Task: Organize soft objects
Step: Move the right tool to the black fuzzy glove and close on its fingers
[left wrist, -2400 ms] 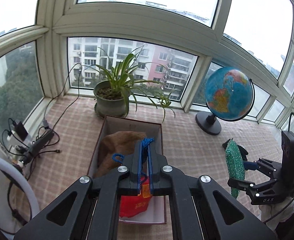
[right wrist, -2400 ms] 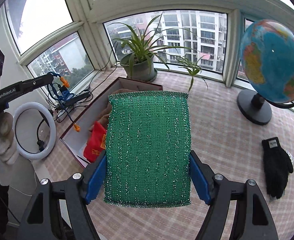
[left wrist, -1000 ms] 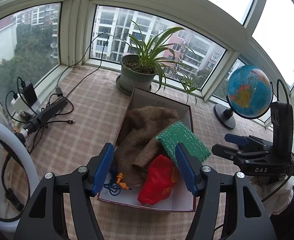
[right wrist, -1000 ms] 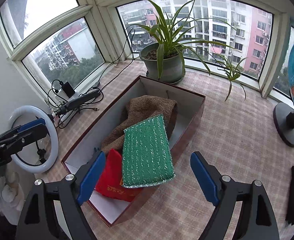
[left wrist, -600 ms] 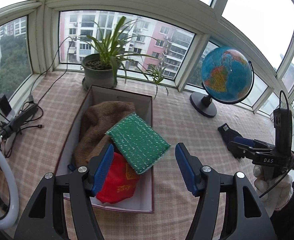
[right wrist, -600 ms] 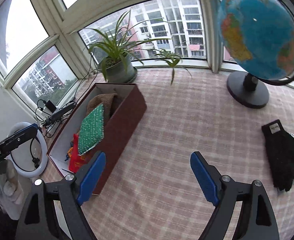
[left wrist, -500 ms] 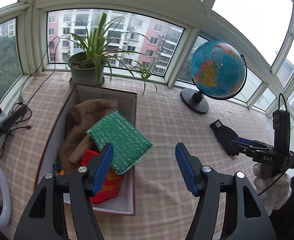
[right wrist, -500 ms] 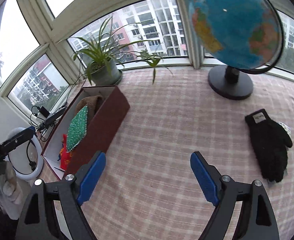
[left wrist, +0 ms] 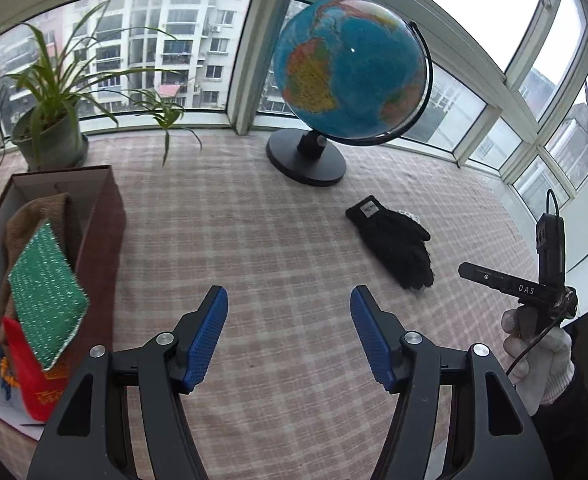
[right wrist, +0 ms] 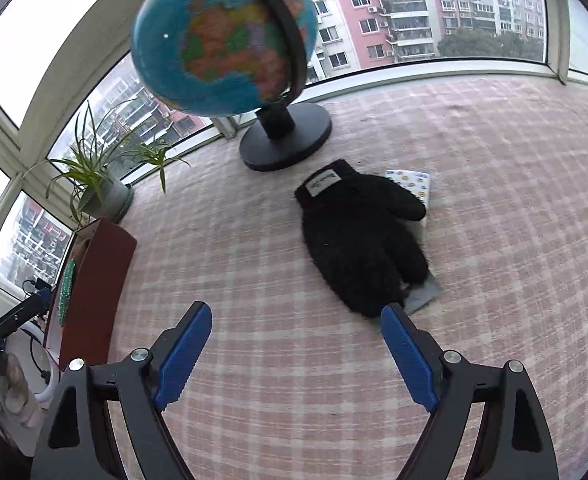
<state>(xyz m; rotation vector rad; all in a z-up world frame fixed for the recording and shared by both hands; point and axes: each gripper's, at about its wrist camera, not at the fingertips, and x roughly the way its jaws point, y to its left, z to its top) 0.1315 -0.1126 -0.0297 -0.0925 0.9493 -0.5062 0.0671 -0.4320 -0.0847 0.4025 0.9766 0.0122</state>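
from your left wrist camera, your left gripper (left wrist: 289, 334) hangs above the pink checked tablecloth (left wrist: 254, 240) with its blue-padded jaws spread wide and nothing between them. the dark red cardboard box (left wrist: 100, 232) sits at the left edge, and inside it you see the green glittery scouring pad (left wrist: 44, 292) lying tilted over the brown knitted cloth (left wrist: 26, 216), with the red fabric pouch (left wrist: 30, 372) below it. so those soft things are already stowed. the fuzzy black knitted glove (left wrist: 394, 240) lies flat on the cloth, well apart from the box and near the blue desk globe on its black stand (left wrist: 346, 72). your right gripper (left wrist: 510, 286) shows at the right edge, near the glove, but from here you cannot tell how its jaws stand.

from your right wrist camera, the right gripper (right wrist: 296, 354) is plainly spread, empty, and aimed at the glove (right wrist: 358, 232); the tip of its right finger sits just beside the glove's fingertips. the glove lies on top of a small white patterned packet (right wrist: 412, 184), whose grey edge shows just beside that same finger.

the step in hand looks like fetching the glove, the last loose soft thing. your next move calls for lowering the right gripper over the glove's body, pinching only the knit and not the packet beneath, then carrying it to the box (right wrist: 94, 280).
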